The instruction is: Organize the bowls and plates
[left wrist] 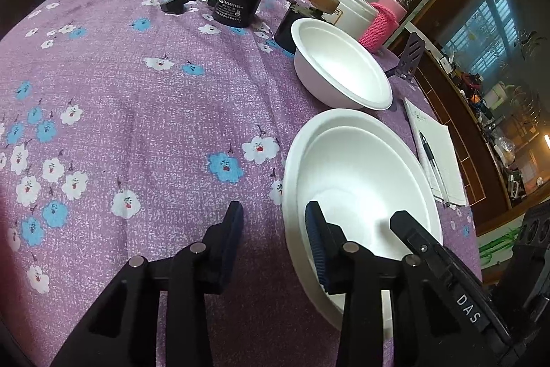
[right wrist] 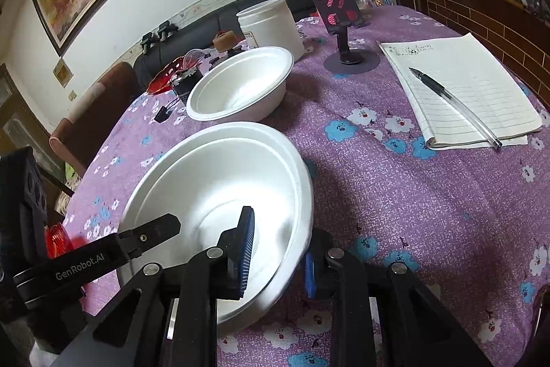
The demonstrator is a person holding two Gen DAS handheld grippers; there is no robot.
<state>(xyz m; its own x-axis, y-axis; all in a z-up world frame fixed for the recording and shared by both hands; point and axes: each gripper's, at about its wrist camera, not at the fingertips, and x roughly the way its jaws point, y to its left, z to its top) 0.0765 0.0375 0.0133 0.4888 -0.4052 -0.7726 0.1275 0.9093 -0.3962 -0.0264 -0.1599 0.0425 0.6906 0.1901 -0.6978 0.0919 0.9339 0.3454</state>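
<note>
Both grippers on one flimsy bowl rim, this could get ugly

The left gripper (left wrist: 275,236) and right gripper (right wrist: 280,246) each straddle the near rim of the nested white foam bowls (right wrist: 220,181), from 9 and 3 o'clock; whether pads actually pinch, can't tell. A second white foam bowl (right wrist: 240,85) sits just beyond at 12. Uneven lifting could crack the foam, separate the nested pair, or bump the neighbour off the purple floral tablecloth (right wrist: 395,195).
</note>
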